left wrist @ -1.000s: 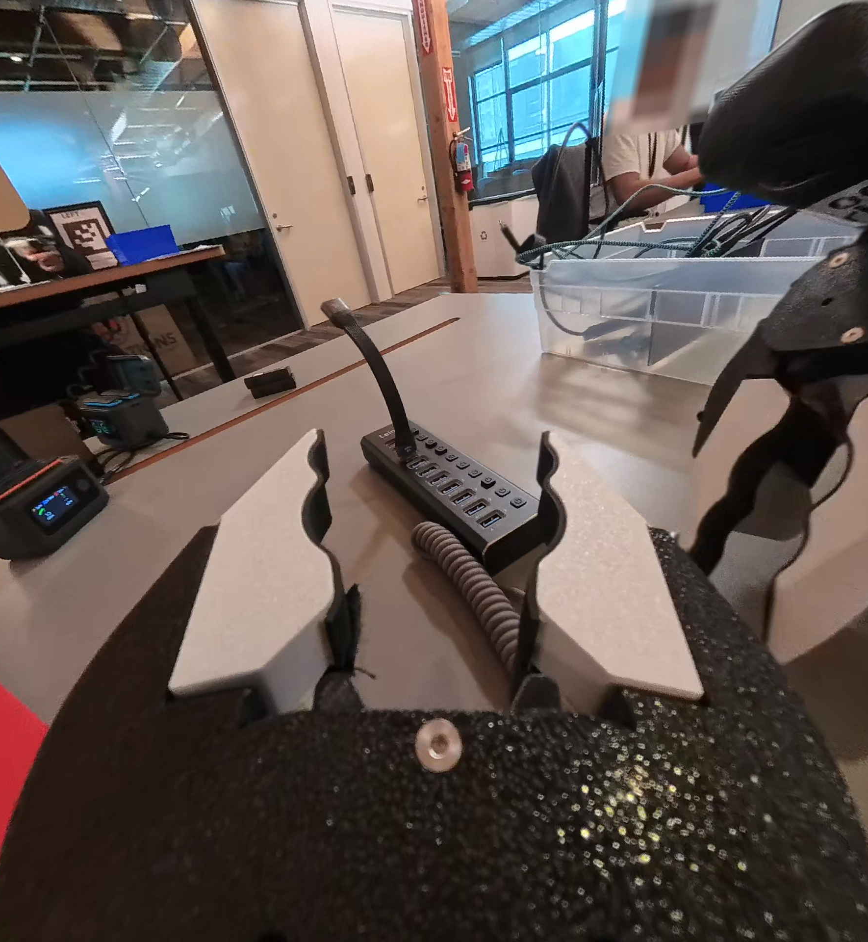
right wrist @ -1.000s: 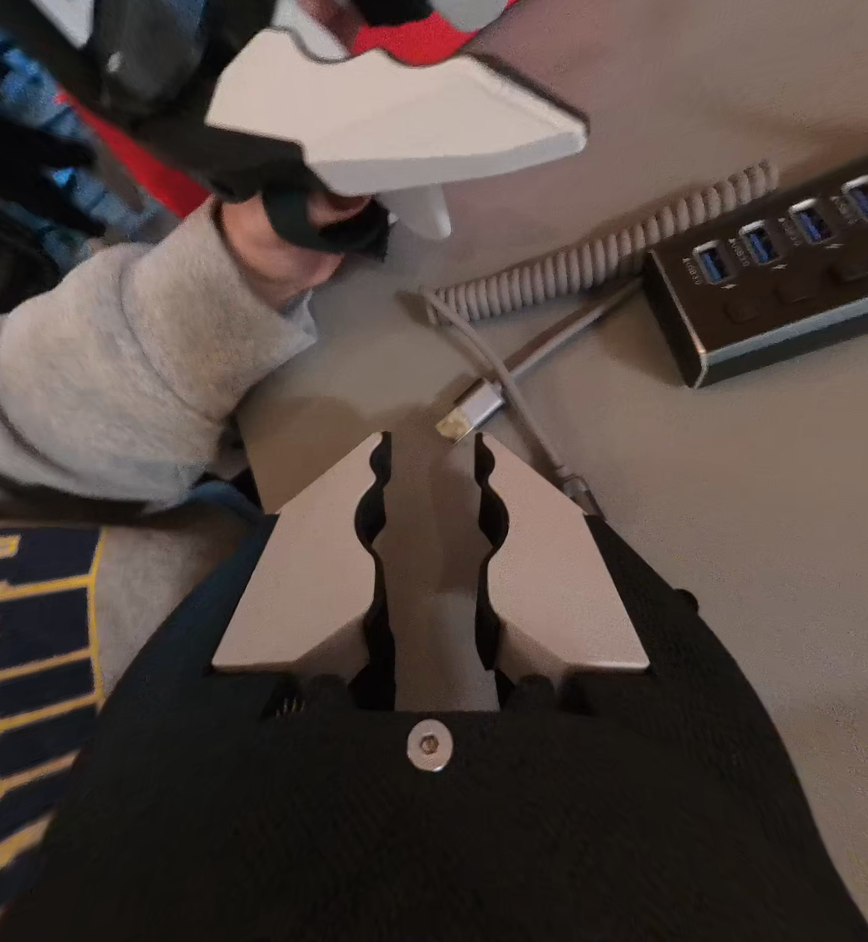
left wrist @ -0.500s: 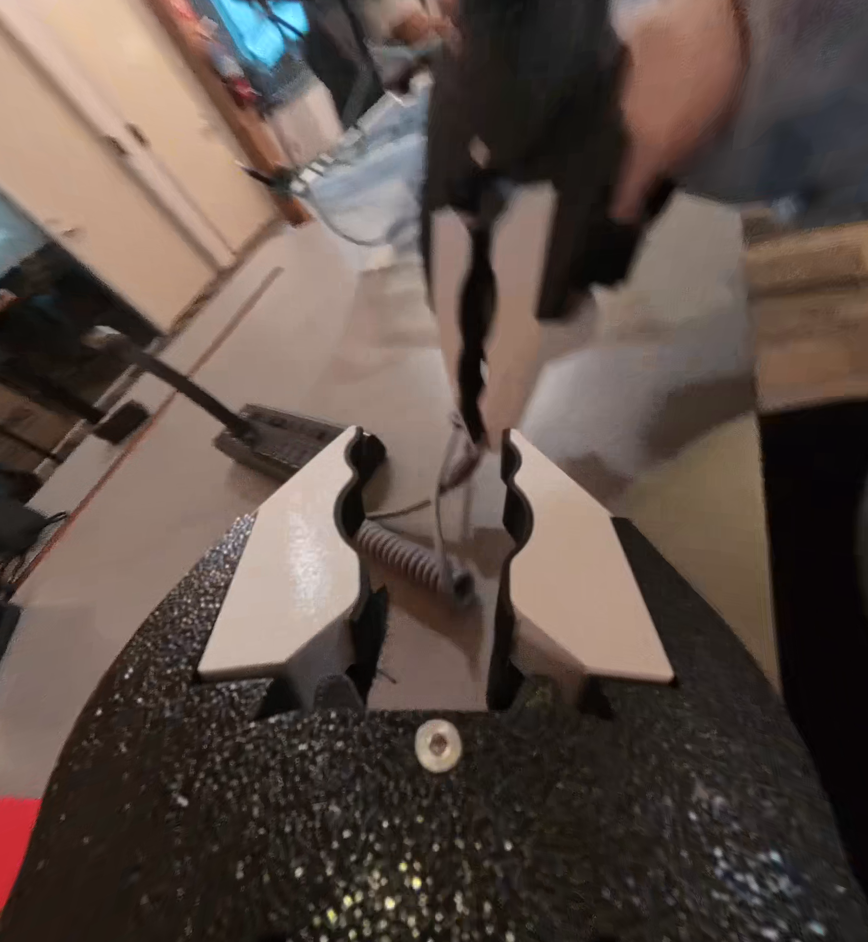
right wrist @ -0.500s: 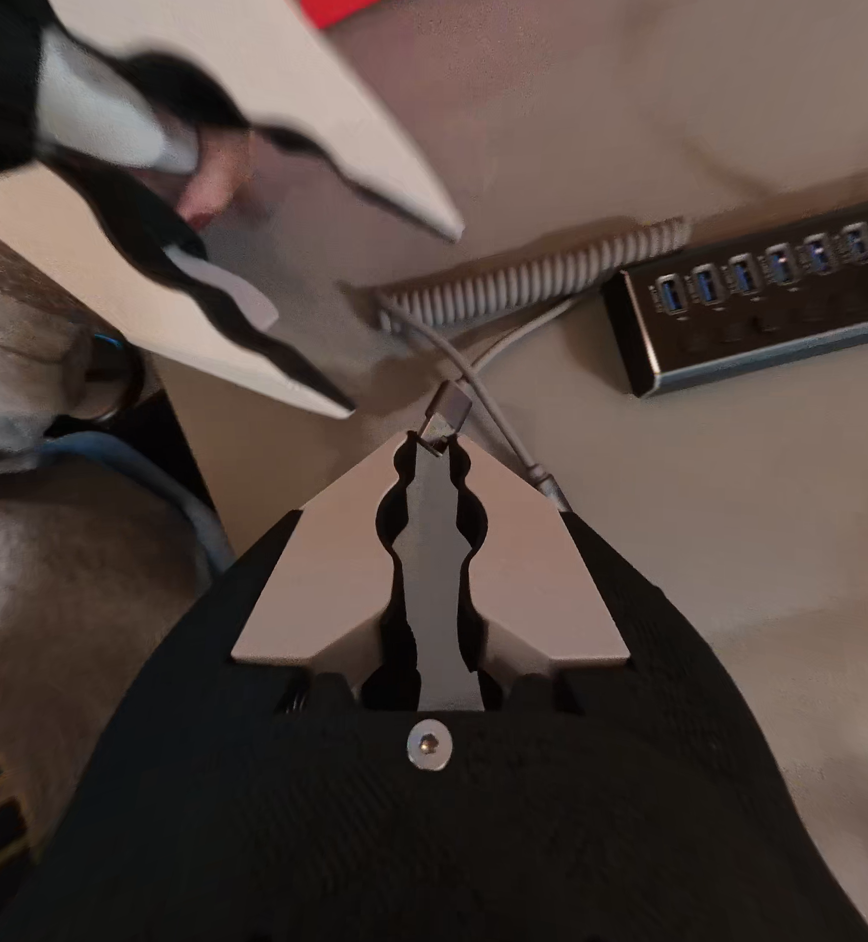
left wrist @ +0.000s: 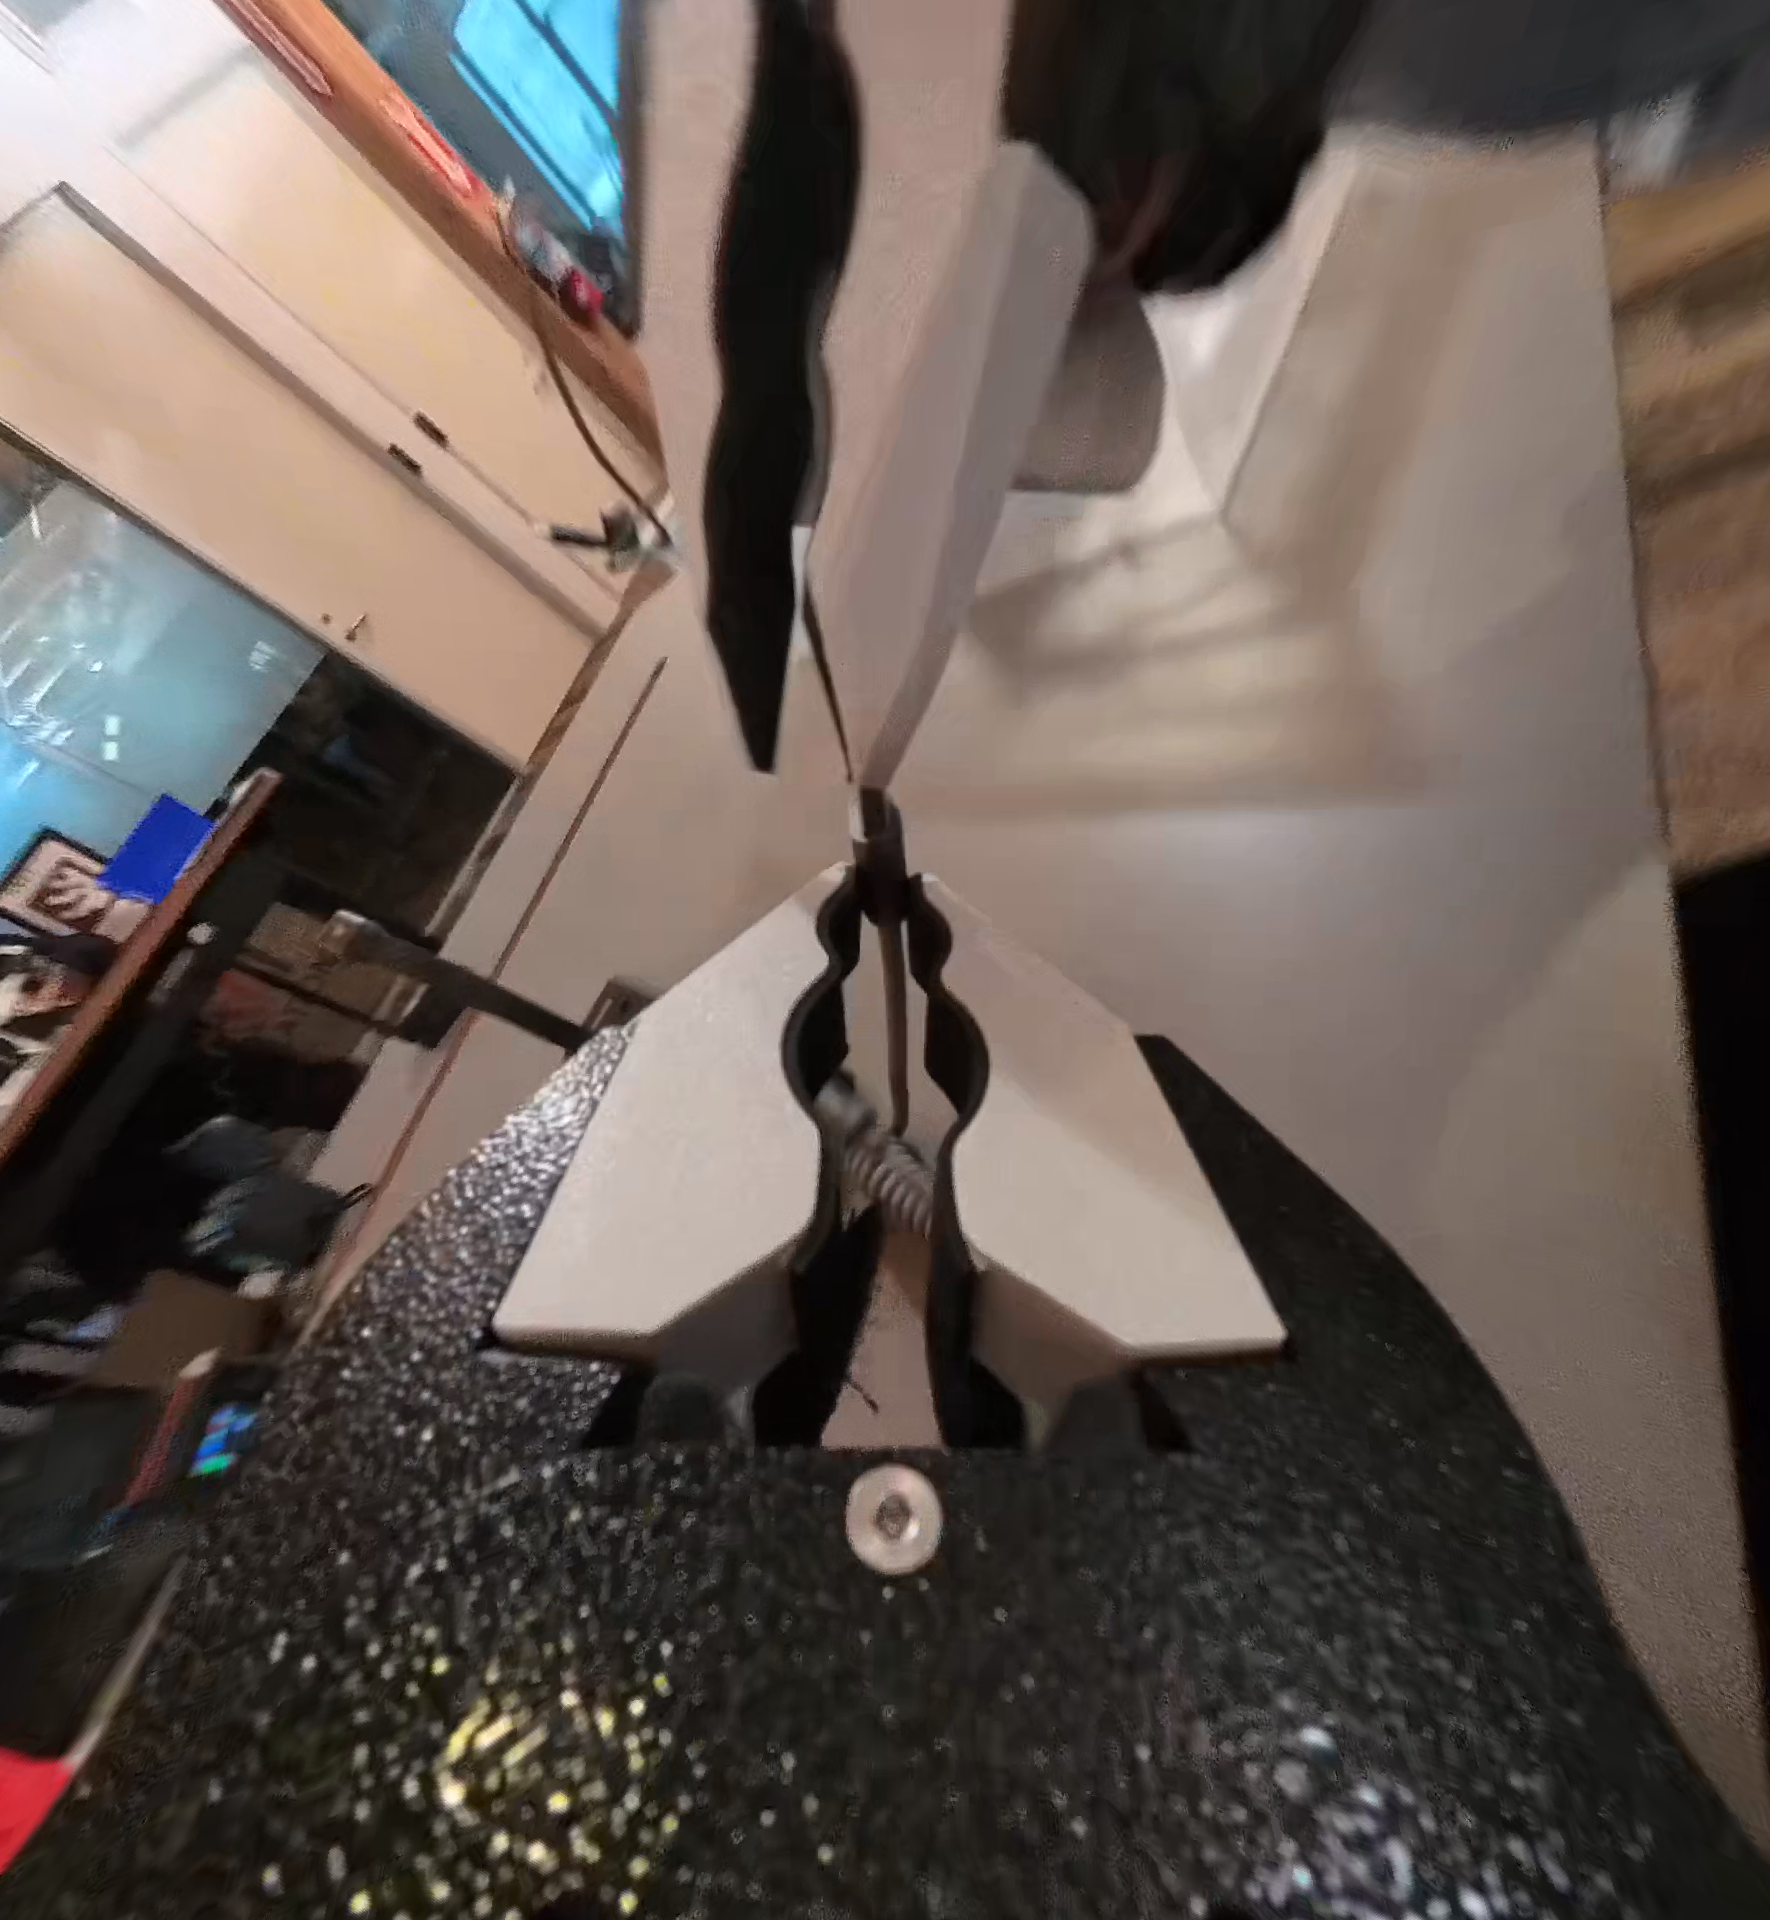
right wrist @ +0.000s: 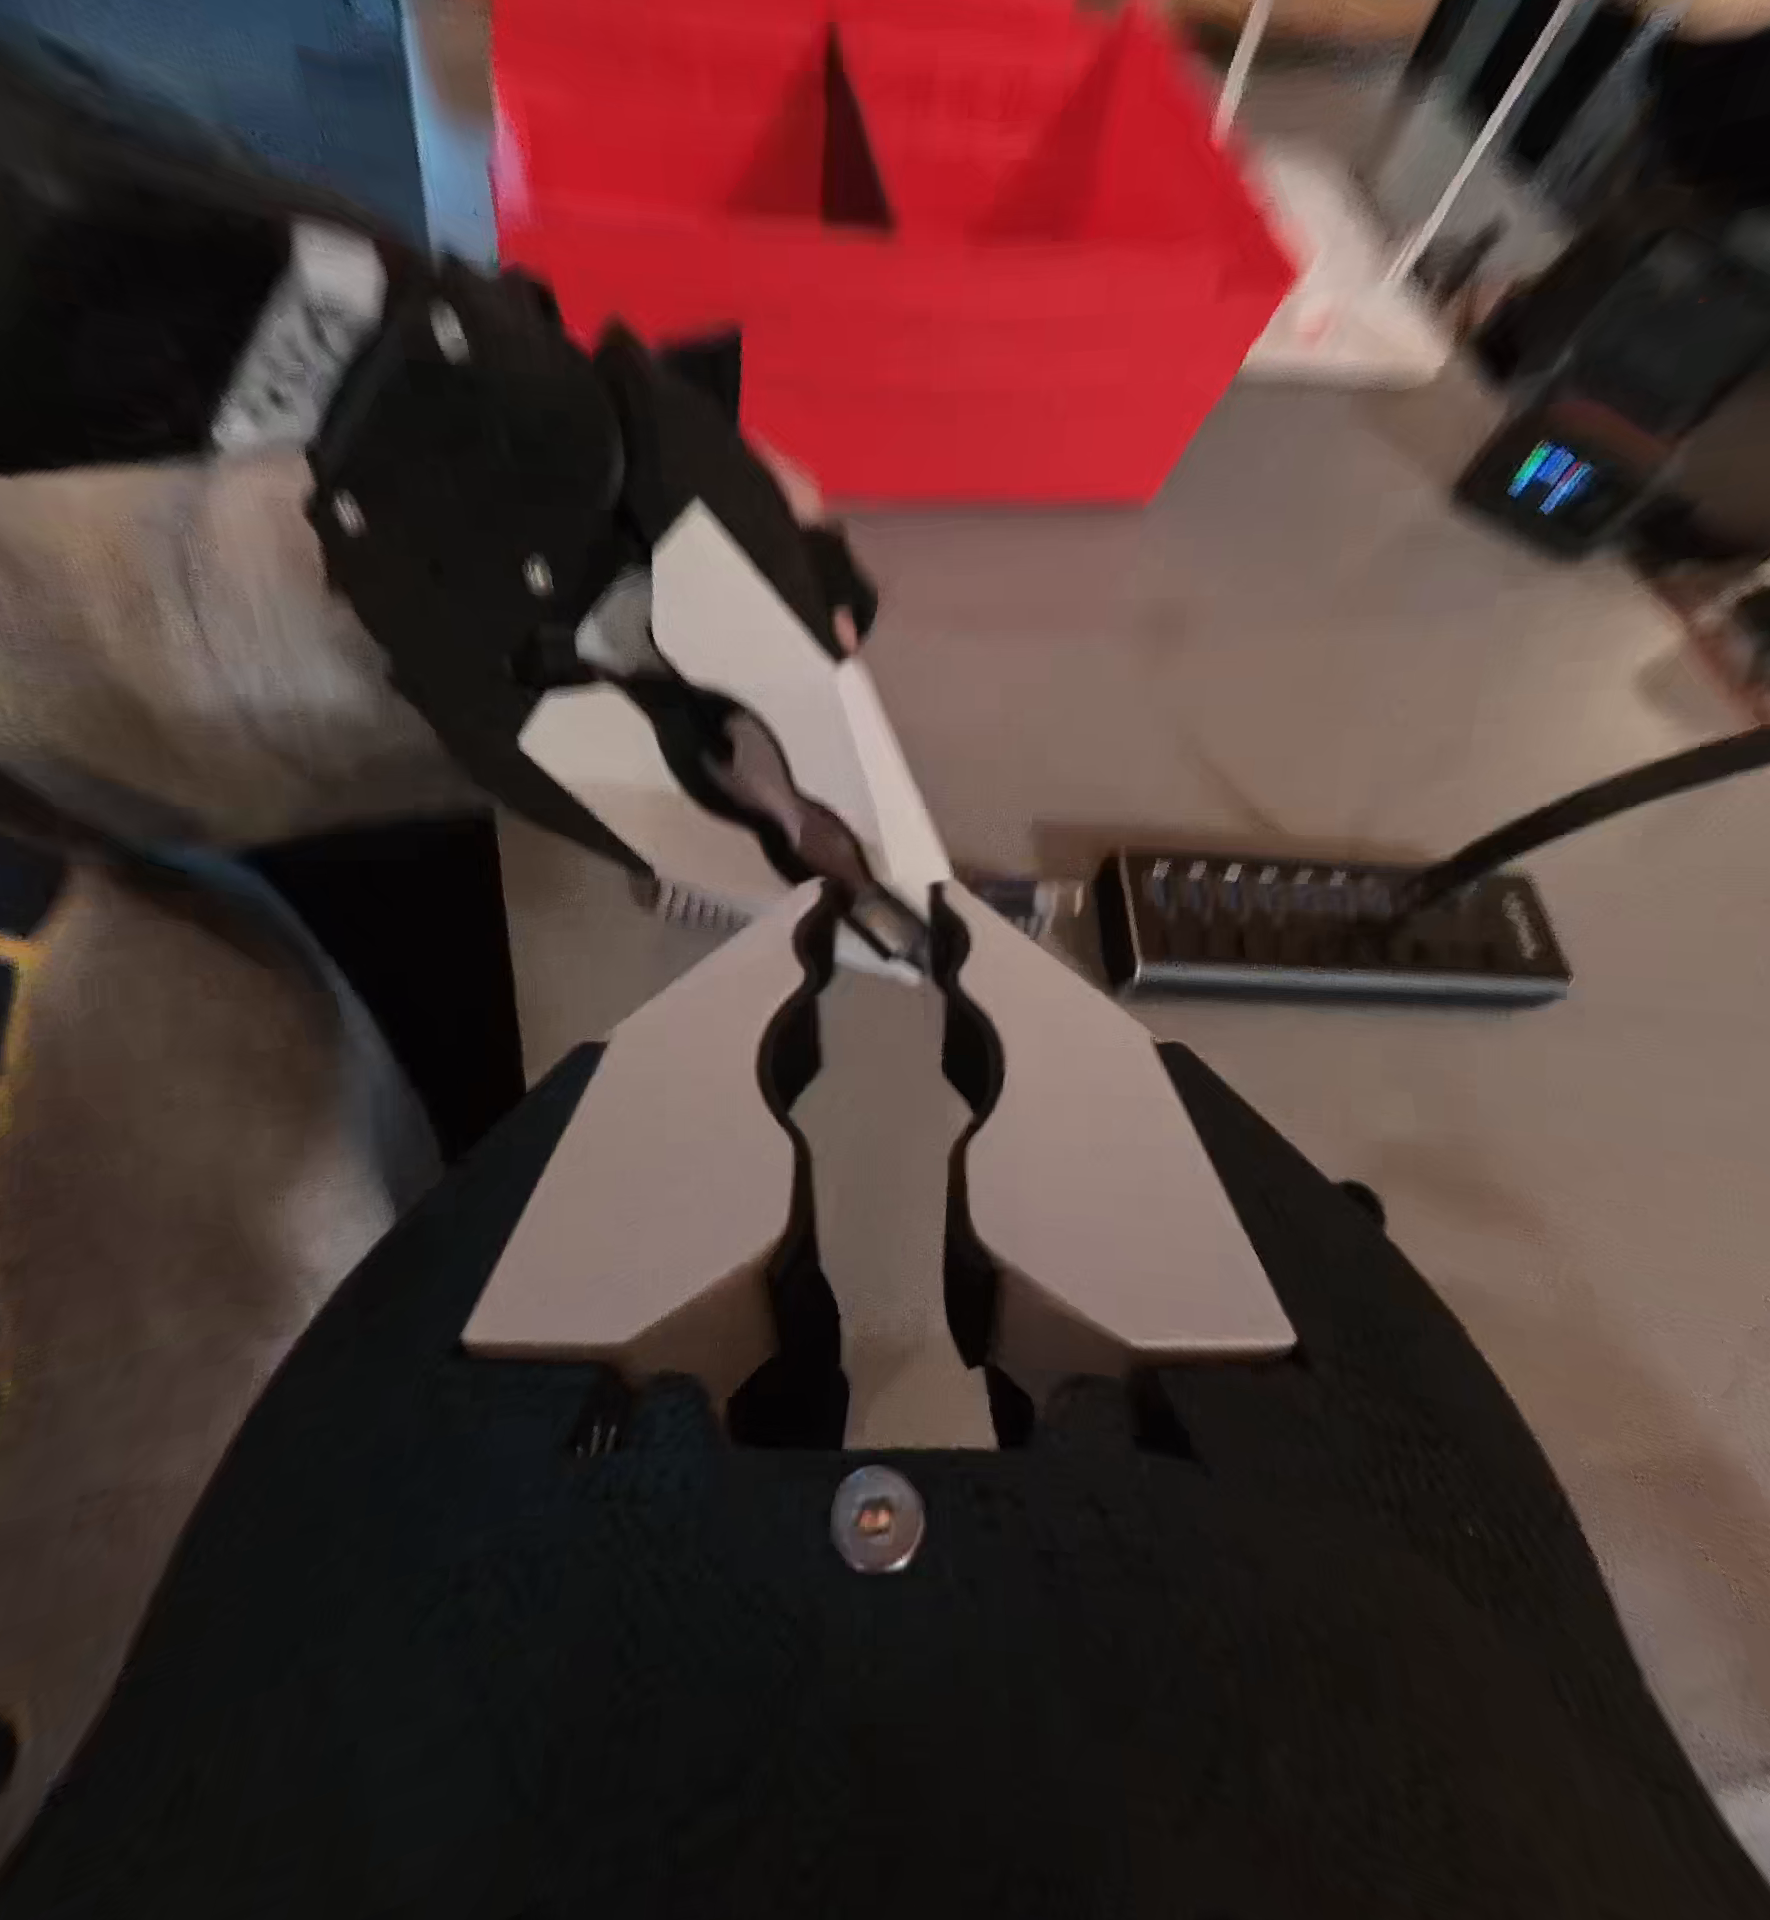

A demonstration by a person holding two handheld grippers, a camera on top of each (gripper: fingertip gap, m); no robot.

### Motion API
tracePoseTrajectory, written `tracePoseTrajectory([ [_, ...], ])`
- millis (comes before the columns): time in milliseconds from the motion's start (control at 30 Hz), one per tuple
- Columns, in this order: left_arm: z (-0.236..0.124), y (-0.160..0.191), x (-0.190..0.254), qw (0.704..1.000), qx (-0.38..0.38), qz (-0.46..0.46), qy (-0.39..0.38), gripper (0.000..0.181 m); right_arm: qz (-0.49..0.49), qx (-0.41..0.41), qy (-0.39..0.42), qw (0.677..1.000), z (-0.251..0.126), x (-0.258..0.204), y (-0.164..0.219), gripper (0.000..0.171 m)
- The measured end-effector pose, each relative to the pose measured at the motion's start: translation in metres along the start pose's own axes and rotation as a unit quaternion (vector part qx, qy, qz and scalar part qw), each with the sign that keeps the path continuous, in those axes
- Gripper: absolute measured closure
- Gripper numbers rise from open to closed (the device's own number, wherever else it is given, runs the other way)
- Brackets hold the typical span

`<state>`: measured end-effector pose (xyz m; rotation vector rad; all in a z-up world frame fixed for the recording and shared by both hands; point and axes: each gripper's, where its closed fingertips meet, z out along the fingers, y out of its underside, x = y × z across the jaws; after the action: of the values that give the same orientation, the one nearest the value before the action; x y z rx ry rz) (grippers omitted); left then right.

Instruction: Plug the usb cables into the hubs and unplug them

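Observation:
A grey coiled usb cable point(left wrist: 896, 1184) ends in a silver plug point(right wrist: 886, 943). My left gripper point(left wrist: 876, 883) is shut on the plug end of the cable, which is lifted off the table. My right gripper point(right wrist: 879, 909) meets it tip to tip and is closed on the same plug; it also shows from above in the left wrist view point(left wrist: 808, 769). The left gripper point(right wrist: 860, 878) comes in from the upper left in the right wrist view. The black multi-port hub point(right wrist: 1328, 945) lies on the table just beyond, with a black cable point(right wrist: 1587, 790) plugged in at its far end.
A red box point(right wrist: 891, 260) stands behind the hub and a dark power unit with a small screen point(right wrist: 1556, 488) at the back right. A person's grey sleeve point(right wrist: 133, 644) is at the left. The beige table point(left wrist: 1276, 935) ends at the right. My left and right fingertips are right by each other.
The right gripper closed on the plug and lifted it off the table. The left gripper swung right from the hub and shut on the same plug end, meeting the right gripper.

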<state>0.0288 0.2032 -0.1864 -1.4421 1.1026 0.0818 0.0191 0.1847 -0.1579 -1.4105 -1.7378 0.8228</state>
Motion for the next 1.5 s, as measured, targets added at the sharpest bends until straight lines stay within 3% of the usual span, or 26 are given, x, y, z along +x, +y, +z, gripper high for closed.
tracePoseTrajectory([
  [33, -0.004, -0.01, -0.003, 0.999, 0.034, -0.037, 0.004, 0.176, 0.012, 0.047, -0.003, 0.999, -0.007, -0.002, -0.013, 0.146],
  [133, -0.021, -0.036, -0.016, 0.978, 0.143, -0.152, 0.02, 0.176, 0.047, 0.13, -0.021, 0.99, -0.021, -0.005, -0.03, 0.129],
  [233, -0.034, -0.047, -0.028, 0.957, 0.203, -0.205, 0.024, 0.176, 0.067, 0.157, -0.038, 0.985, -0.022, -0.007, -0.027, 0.128],
  [533, -0.043, -0.055, -0.03, 0.951, 0.235, -0.199, 0.022, 0.176, 0.076, 0.177, -0.035, 0.981, -0.013, -0.005, -0.024, 0.131],
  [700, -0.059, -0.062, -0.037, 0.932, 0.288, -0.22, 0.019, 0.177, 0.14, 0.165, -0.086, 0.973, -0.009, -0.012, -0.016, 0.11],
  [867, -0.076, -0.074, -0.042, 0.893, 0.352, -0.275, 0.055, 0.177, 0.103, 0.17, -0.085, 0.976, -0.003, -0.026, -0.016, 0.115],
  [1067, -0.067, -0.072, -0.028, 0.919, 0.315, -0.229, 0.057, 0.177, 0.014, 0.169, -0.033, 0.985, 0.01, -0.033, -0.02, 0.148],
  [1267, -0.063, -0.065, -0.025, 0.947, 0.266, -0.177, 0.041, 0.176, -0.022, 0.161, 0.002, 0.987, 0.012, -0.026, -0.02, 0.163],
  [1367, -0.062, -0.059, -0.028, 0.962, 0.234, -0.137, 0.018, 0.176, 0.017, 0.148, 0.021, 0.989, 0.007, -0.013, -0.014, 0.148],
  [1500, -0.062, -0.054, -0.029, 0.976, 0.198, -0.09, 0.0, 0.176, 0.115, 0.167, 0.0, 0.979, -0.01, 0.002, -0.015, 0.145],
])
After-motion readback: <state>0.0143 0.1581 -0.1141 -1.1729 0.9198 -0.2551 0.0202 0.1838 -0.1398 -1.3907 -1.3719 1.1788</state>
